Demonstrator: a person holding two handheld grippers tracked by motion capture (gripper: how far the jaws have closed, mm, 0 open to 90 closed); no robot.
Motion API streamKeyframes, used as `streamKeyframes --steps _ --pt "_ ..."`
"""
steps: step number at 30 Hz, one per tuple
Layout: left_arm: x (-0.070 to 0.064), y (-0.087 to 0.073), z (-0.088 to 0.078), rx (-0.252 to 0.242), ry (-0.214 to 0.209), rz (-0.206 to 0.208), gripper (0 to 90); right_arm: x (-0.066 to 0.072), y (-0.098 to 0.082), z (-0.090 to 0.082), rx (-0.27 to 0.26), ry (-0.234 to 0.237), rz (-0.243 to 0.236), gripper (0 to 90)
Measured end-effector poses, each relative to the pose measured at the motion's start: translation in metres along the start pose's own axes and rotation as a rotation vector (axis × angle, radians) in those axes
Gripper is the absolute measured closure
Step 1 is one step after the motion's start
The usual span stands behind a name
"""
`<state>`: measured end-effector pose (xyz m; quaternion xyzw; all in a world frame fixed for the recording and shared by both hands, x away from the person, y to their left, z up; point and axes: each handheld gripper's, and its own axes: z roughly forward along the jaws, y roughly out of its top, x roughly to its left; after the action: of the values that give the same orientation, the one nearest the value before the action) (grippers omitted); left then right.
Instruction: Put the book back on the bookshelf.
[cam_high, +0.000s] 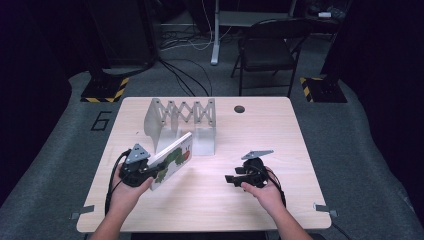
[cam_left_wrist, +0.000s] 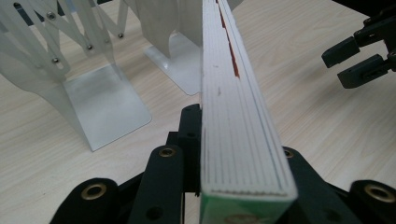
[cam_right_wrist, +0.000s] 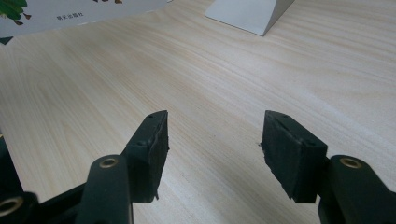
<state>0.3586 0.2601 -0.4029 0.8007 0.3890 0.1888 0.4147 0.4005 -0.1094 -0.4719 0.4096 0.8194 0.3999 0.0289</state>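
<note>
The left gripper (cam_high: 142, 167) pinches a book (cam_left_wrist: 238, 130) between its jaws, which press on its two covers near one end; the page edges face the camera and the rest runs away from the jaws, tilted above the surface (cam_high: 215, 200), toward the rack (cam_high: 182, 122). The right gripper (cam_right_wrist: 212, 140) hovers just beside, jaws spread with nothing between them, well apart from the book.

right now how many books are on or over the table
1: the book is clamped in the left gripper, just in front of the white folding book rack. Nothing suggests another hidden.
</note>
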Motion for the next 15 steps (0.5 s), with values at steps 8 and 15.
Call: streamKeyframes --steps 8,15 --pt "0.006 -0.001 -0.003 0.001 0.017 -0.009 75.6 0.000 0.000 0.000 0.000 -0.001 0.003 41.1" --pt "0.011 -0.004 -0.007 -0.008 0.041 -0.021 75.6 0.000 0.000 0.000 0.001 -0.002 0.002 41.0"
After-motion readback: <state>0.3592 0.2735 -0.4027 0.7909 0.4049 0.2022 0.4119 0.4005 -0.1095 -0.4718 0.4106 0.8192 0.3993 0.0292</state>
